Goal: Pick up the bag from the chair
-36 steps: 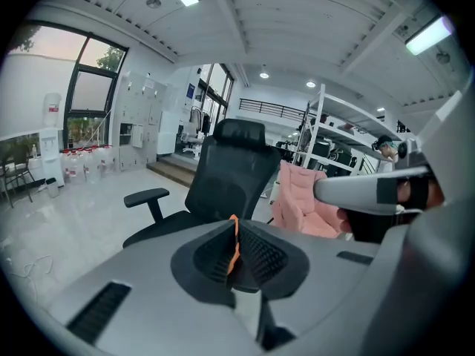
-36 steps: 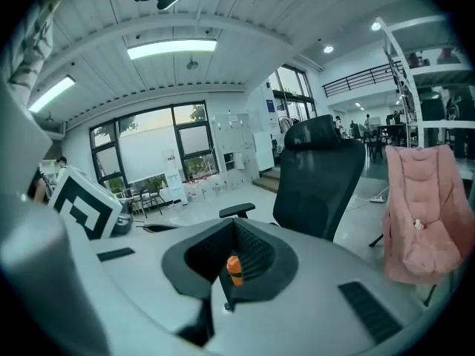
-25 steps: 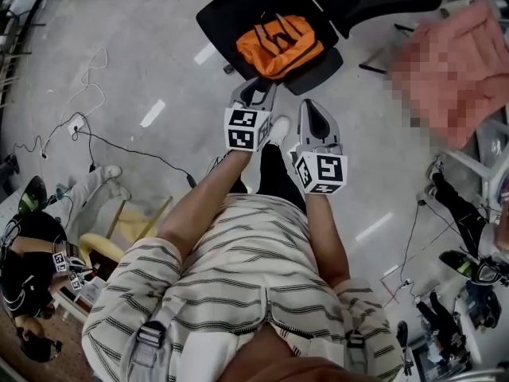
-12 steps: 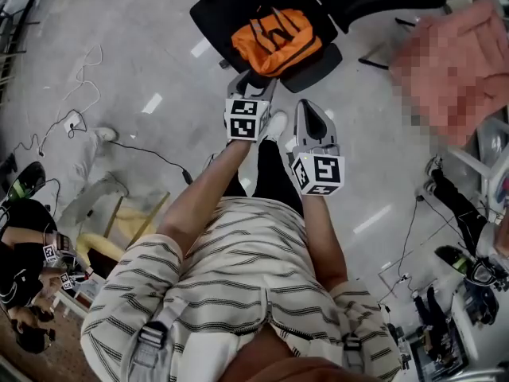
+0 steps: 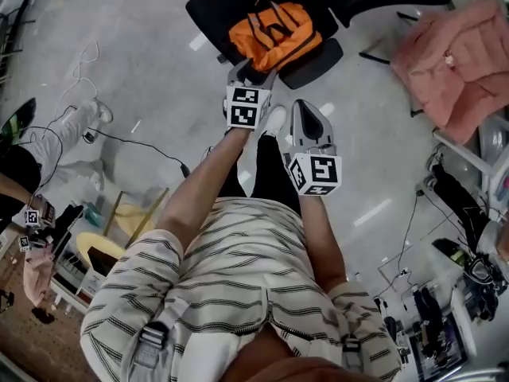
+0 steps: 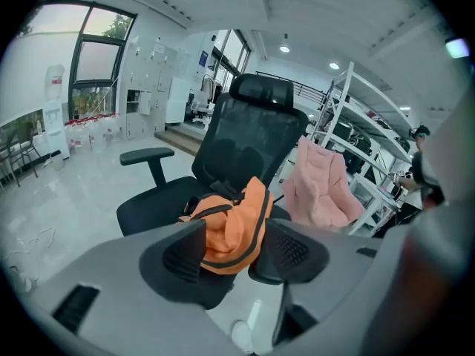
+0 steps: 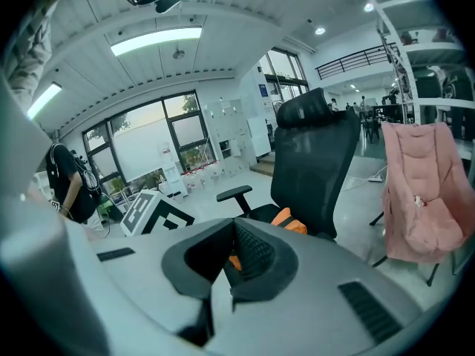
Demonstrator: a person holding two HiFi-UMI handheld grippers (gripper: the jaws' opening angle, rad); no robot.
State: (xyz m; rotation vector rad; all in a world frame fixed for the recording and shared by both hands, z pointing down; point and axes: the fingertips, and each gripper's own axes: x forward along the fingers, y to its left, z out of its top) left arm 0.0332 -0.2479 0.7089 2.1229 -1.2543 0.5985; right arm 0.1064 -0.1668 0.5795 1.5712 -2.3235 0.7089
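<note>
Subject item: an orange bag [image 5: 274, 34] with black straps lies slumped on the seat of a black office chair [image 5: 211, 10], towards the backrest side. It is untouched.

Left gripper [image 5: 252, 72]: positioned at the seat's front edge, just short of the bag and pointing down at it. Its jaws have just been opening and now stand wide apart. In the left gripper view the bag shows through the gap between the pads [image 6: 182, 254], but neither pad presses on it – nothing is held.

Right gripper [image 5: 302, 110]: set back over the floor, beside the left one and farther from the chair. The right gripper view shows its jaws drawn together at the tips, holding nothing – only a sliver of orange is visible beyond them.

Surroundings: a pink garment [image 5: 457, 62] hangs on a white rack to the chair's right, well apart from both grippers. Cables [image 5: 119, 138] trail over the grey floor on the left.
</note>
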